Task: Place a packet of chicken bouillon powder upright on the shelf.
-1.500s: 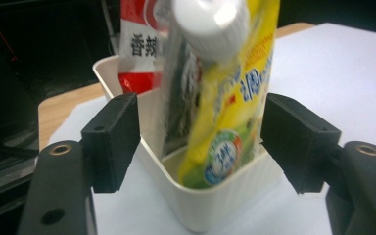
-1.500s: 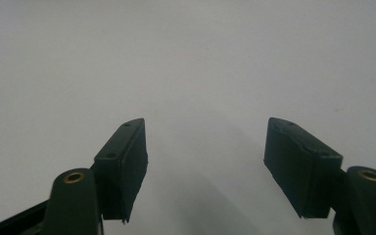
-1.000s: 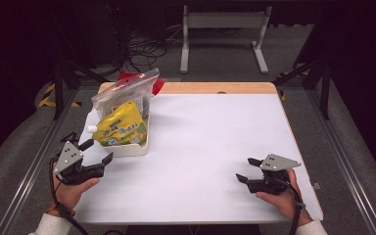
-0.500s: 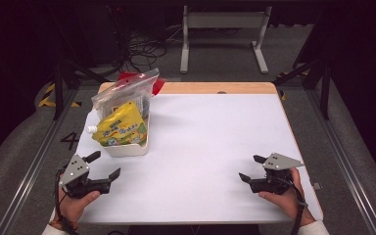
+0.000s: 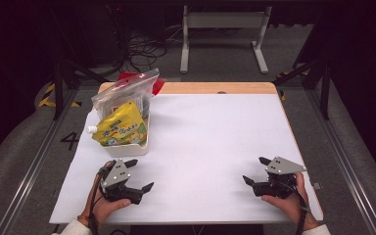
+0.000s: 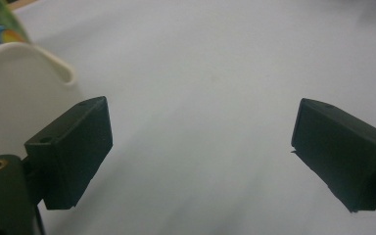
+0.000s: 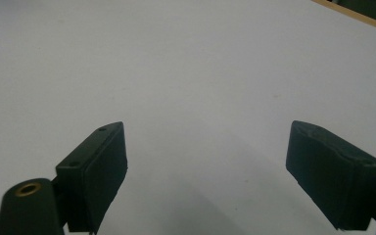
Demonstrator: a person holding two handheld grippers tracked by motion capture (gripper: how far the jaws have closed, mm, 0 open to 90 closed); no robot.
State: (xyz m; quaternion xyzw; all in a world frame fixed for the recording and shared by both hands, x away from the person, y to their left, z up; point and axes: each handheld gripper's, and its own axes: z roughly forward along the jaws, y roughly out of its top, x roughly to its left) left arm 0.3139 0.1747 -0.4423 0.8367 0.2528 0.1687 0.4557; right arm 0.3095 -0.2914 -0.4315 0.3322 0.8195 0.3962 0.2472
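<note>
The left tool (image 5: pixel 136 175), its jaws just spread wide with nothing between them, sits low over the white bench (image 5: pixel 215 147) just short of the white tray (image 5: pixel 127 147), which stands at the bench's far left. The tray holds a yellow spouted drink pouch (image 5: pixel 120 126) with a clear zip bag (image 5: pixel 125 93) leaning behind it. The right tool (image 5: pixel 254 172), equally wide and empty, rests well apart at the near right, so the left hand (image 5: pixel 105 205) is plainly nearer, the tray lying just ahead of its jaws.

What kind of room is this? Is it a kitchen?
Probably a lab or workshop, not a kitchen: a white-topped table on a taped floor, tangled cables behind it, and a metal stand.
</note>
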